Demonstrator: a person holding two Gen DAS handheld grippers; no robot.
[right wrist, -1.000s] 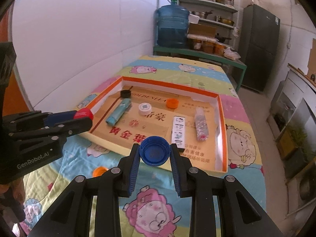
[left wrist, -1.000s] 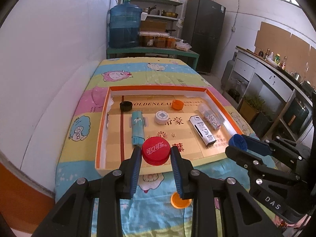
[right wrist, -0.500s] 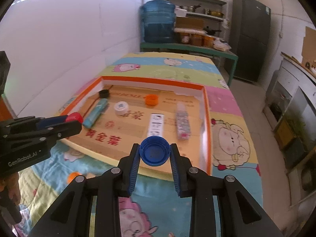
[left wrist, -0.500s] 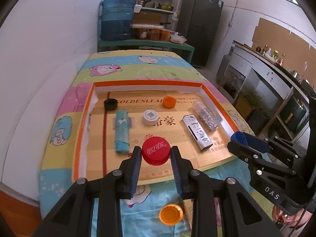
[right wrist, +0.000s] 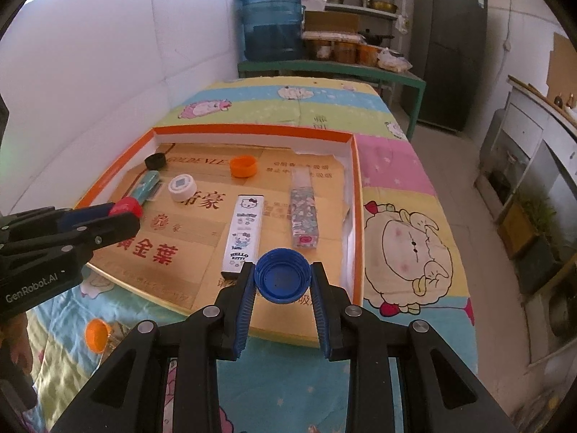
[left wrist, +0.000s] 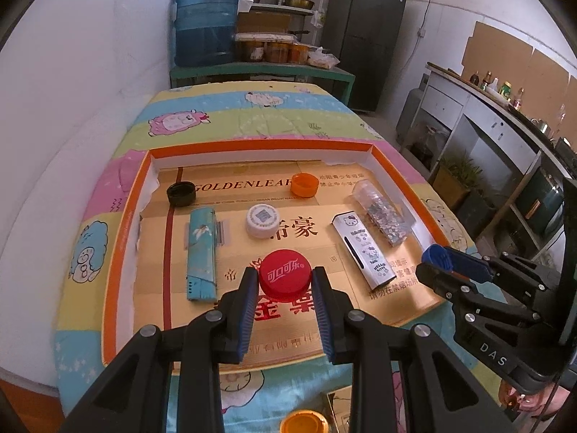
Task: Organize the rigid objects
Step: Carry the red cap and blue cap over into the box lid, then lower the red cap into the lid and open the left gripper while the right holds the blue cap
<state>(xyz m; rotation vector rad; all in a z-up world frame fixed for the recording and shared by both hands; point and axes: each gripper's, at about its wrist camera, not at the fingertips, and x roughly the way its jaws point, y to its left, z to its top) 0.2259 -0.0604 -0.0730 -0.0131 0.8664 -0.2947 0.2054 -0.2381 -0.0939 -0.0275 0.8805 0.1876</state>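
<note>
My left gripper (left wrist: 285, 281) is shut on a red bottle cap (left wrist: 285, 279) and holds it over the near part of the orange-rimmed tray (left wrist: 119, 238). My right gripper (right wrist: 282, 281) is shut on a blue bottle cap (right wrist: 282, 280), hollow side up, over the tray's near right corner (right wrist: 355, 252). In the tray lie a black cap (left wrist: 181, 193), an orange cap (left wrist: 305, 184), a white cap (left wrist: 262, 220), a teal comb case (left wrist: 201, 252), a Hello Kitty box (left wrist: 364, 247) and a glitter tube (left wrist: 382, 213). The right gripper (left wrist: 438, 258) shows at the right of the left wrist view.
A loose orange cap (left wrist: 304, 422) lies on the cartoon-print cloth (right wrist: 404, 166) in front of the tray. A white wall runs along the left. At the back stand a blue water jug (left wrist: 205, 25), shelves and a dark fridge (right wrist: 447, 47); a counter (left wrist: 505, 126) lines the right.
Both grippers have moved forward and down over the tray with their caps still held. The tray now looks nearer and larger in both views.
</note>
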